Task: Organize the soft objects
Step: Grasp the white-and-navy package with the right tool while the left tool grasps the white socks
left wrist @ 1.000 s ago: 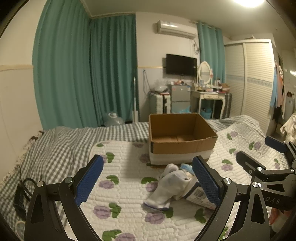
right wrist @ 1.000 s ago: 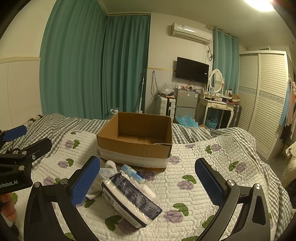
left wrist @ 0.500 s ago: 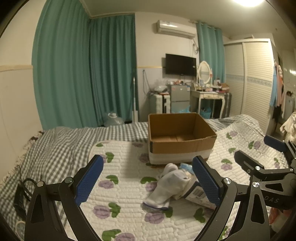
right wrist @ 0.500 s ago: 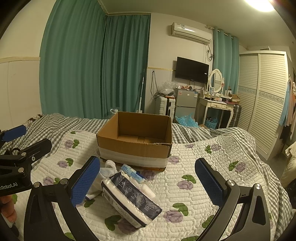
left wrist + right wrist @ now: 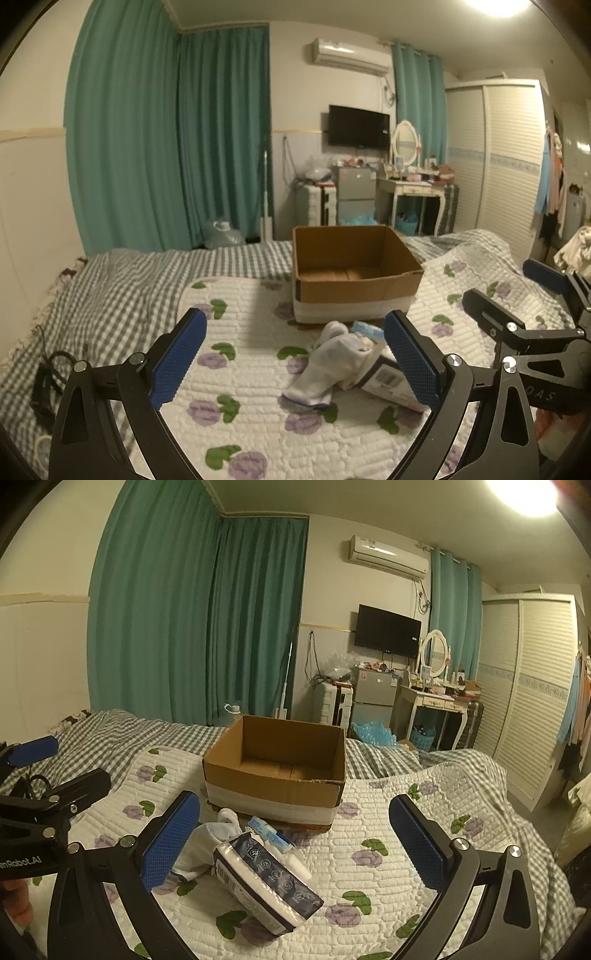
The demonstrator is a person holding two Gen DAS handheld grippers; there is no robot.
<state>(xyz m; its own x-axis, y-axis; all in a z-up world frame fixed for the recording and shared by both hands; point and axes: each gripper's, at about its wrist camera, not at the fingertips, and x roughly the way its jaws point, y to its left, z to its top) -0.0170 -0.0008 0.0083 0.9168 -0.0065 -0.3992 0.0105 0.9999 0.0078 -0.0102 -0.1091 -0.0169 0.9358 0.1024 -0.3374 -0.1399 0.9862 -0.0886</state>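
Nothing moved; both claws [image 5: 295, 365] [image 5: 295, 845] wide open, empty; sock [image 5: 325, 369], pack [image 5: 266, 882] before box [image 5: 275, 775].

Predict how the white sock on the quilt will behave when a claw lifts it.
The white sock lies crumpled and draped over the cotton pad pack, so it will probably hang limp. It looks light. Its knit fabric should grip rather than slip, though it may tug the pack.

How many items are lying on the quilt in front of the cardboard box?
3 visible: a white sock, a dark cotton-pad pack beside it, and a small blue-white packet nearest the cardboard box. More may be hidden underneath.
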